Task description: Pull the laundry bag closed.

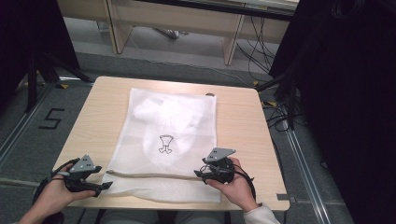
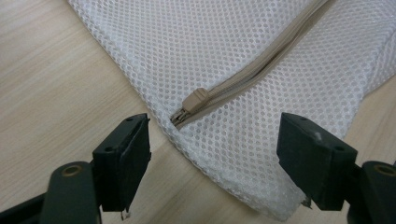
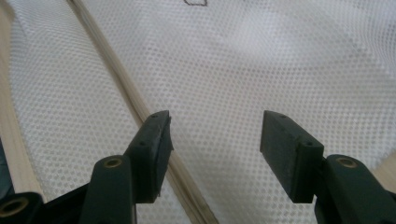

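Your two hands come in over the near edge of the table (image 1: 243,116), each carrying a gripper. Your left gripper (image 1: 103,186) sits at the near left corner of the surface, just outside the left edge of the white mesh bag (image 1: 168,140); its jaws are spread wide with nothing pinched between them. In the left gripper view those jaws frame the bag's near corner, and the beige zipper pull (image 2: 196,99) lies between them a little farther off, at the left end of the zipper (image 1: 149,176). Your right gripper (image 1: 200,175) rests over the bag's near right part, at the right end of the zipper; its jaws are also spread, gripping nothing, with the mesh lying under them and the zipper passing just beside one jaw in the right gripper view. You have the bag lying flat across the middle of the surface, reaching from the far edge almost to the near edge, zipper running parallel to the near edge. Something white with a small black drawing (image 1: 165,143) shows through the mesh
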Available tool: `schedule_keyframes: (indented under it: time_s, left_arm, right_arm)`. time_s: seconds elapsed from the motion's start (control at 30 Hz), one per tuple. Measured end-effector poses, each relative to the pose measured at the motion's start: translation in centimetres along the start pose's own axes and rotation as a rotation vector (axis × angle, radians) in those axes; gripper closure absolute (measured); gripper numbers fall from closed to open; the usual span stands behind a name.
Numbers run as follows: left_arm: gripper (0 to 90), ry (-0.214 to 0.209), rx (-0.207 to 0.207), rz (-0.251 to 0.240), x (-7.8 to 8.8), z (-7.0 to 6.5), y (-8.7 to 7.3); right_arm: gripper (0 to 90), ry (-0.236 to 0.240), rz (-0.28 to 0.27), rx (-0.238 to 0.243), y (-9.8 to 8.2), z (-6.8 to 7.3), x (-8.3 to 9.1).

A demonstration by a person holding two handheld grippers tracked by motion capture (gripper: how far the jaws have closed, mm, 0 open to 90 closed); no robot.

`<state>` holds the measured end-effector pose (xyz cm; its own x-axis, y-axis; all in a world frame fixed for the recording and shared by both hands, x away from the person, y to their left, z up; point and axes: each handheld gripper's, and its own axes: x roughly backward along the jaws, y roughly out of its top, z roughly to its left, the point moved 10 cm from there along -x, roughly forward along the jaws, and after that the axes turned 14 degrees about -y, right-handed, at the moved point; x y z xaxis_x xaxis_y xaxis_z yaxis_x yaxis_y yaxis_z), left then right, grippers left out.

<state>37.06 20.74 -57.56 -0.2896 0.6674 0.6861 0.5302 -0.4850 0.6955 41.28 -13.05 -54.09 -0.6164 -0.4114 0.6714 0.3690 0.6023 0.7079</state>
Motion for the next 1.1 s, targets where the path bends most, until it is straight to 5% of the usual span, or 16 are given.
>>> schedule_keyframes:
  time_s: [0.17, 0.5, 0.77, 1.1]
  left_arm:
    - [25.2, -0.001, 0.008, -0.008, 0.2, 0.1, 0.0]
    - [25.6, -0.010, 0.015, 0.010, 0.1, 0.1, -0.2]
    - [25.2, -0.035, 0.007, 0.019, 0.0, -0.1, -0.3]
    - [26.9, -0.040, 0.045, -0.004, -0.1, -0.2, -0.3]
  right_arm:
    - [50.2, 0.011, -0.028, 0.063, 1.0, 1.3, 0.1]
    - [56.3, 0.085, -0.045, 0.065, 2.7, 3.6, -0.7]
    - [61.5, 0.172, -0.034, 0.098, 5.2, 7.8, -2.4]
    - [68.4, 0.232, -0.050, 0.164, 8.8, 10.6, -4.2]
